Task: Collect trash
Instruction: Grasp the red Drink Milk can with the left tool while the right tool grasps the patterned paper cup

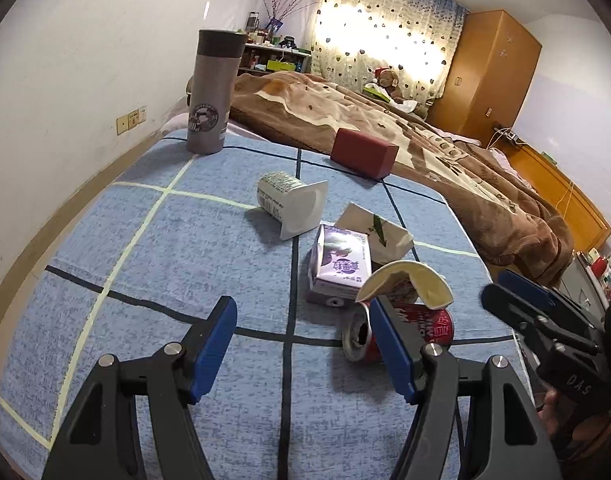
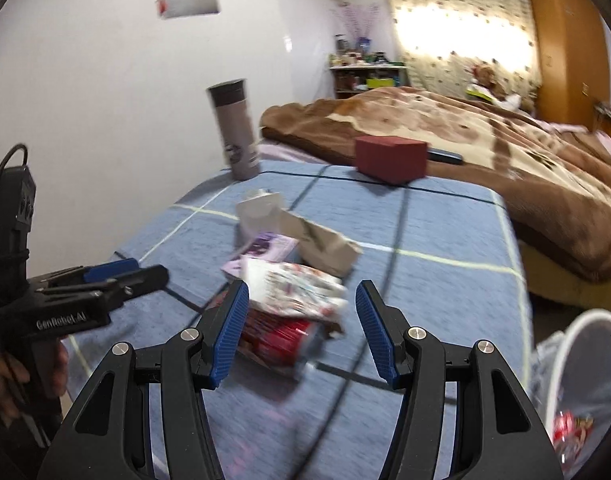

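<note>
Trash sat in a heap on the blue checked bed cover (image 1: 185, 248), toward its right edge in the left wrist view. Left tongs (image 1: 301, 344) stood open w/ nothing between the blue pads; the red can (image 1: 433, 326) lay on its side just past the right pad, partly hidden behind it. A crushed paper cup (image 1: 409, 280) rested on the can, a purple carton (image 1: 339, 266) was just beyond, then a white paper bag (image 1: 379, 228) and a tipped yogurt cup (image 1: 291, 202) farther off.

Right tongs (image 2: 301, 322) were also open & empty, w/ the crushed cup (image 2: 297, 288) and can (image 2: 281, 336) lying between and just past the pads, not touched. Right wrist view was motion-blurred, so prints on the trash were unreadable. White bin (image 2: 577, 380) was cut off at lower right beside the bed; red scraps inside, contents otherwise unclear. A thermos (image 1: 211, 92) and dark red box (image 1: 363, 152) stood well apart at the far end.
</note>
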Demonstrator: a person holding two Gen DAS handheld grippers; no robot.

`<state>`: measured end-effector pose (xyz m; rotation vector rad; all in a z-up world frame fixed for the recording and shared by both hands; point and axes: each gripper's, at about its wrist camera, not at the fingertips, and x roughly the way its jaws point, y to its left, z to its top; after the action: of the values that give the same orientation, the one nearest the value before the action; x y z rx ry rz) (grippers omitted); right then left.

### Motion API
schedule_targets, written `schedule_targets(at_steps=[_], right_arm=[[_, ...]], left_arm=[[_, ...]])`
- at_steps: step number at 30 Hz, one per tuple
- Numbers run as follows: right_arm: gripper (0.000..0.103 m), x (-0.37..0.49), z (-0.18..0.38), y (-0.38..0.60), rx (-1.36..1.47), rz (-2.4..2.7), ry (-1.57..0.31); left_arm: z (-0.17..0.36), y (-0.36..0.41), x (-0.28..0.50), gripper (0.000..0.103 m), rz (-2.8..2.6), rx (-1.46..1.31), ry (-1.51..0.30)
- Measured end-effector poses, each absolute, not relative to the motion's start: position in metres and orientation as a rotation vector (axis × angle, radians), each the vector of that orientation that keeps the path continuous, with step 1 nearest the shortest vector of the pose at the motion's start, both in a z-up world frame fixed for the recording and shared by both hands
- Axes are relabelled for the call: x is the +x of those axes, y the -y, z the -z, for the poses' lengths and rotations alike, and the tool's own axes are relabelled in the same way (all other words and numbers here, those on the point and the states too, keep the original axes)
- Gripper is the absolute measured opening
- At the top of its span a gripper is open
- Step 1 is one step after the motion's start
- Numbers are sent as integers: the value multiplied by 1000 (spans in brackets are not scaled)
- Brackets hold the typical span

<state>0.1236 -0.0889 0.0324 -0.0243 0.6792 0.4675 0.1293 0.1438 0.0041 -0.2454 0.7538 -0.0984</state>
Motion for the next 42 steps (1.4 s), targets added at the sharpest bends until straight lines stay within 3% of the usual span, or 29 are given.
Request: schedule_targets(at_steps=[7, 26, 32, 42], right_arm=[[57, 140, -19, 63, -140, -403, -748], [57, 140, -2, 154, -98, -88, -863], [57, 152, 0, 167, 125, -155, -838], [57, 186, 12, 142, 143, -247, -877]], left_arm=[[1, -150, 136, 71, 104, -268, -769], [3, -99, 156, 71, 301, -187, -781], [6, -68, 168, 71, 410, -73, -812], [22, -55, 164, 72, 471, 11, -874]])
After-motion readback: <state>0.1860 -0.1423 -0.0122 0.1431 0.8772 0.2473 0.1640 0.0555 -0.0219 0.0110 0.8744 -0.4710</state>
